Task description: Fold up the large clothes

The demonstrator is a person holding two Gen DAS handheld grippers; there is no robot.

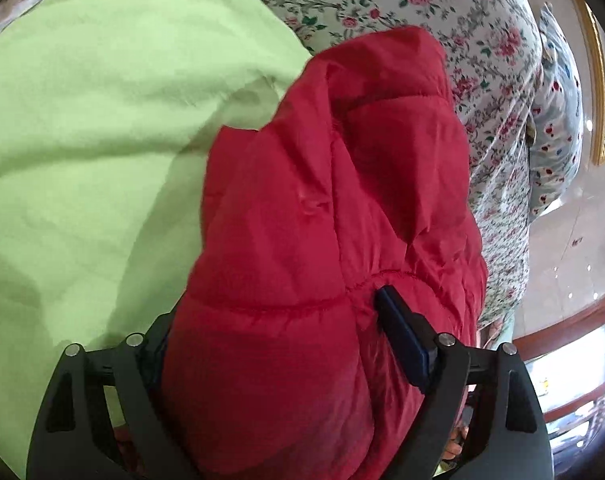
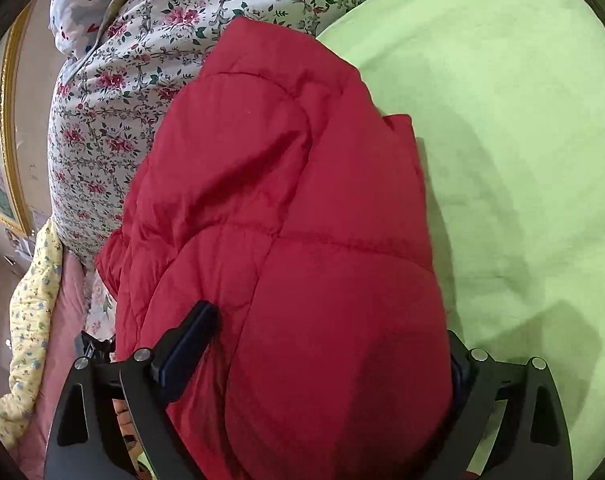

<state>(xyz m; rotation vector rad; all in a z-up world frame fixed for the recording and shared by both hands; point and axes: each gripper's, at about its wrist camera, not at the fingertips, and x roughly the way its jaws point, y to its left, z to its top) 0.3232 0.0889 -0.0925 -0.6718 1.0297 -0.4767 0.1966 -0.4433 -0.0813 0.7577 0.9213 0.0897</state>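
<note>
Mid-fold: I am pinching the red jacket [image 1: 326, 208] in both left gripper [image 1: 274, 340] and right gripper [image 2: 326, 344], bunched over the green blanket [image 1: 102, 120]; next probably laying it flat.

Both wrist cameras look forward and down from very close range. Each frames the same puffy red quilted jacket [image 1: 334, 208] [image 2: 286, 216] and the light green fleece blanket [image 1: 102, 120] [image 2: 502, 120], seen from opposite sides.

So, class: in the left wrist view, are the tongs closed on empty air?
No: the left tongs clamp a thick fold of the red jacket.
</note>
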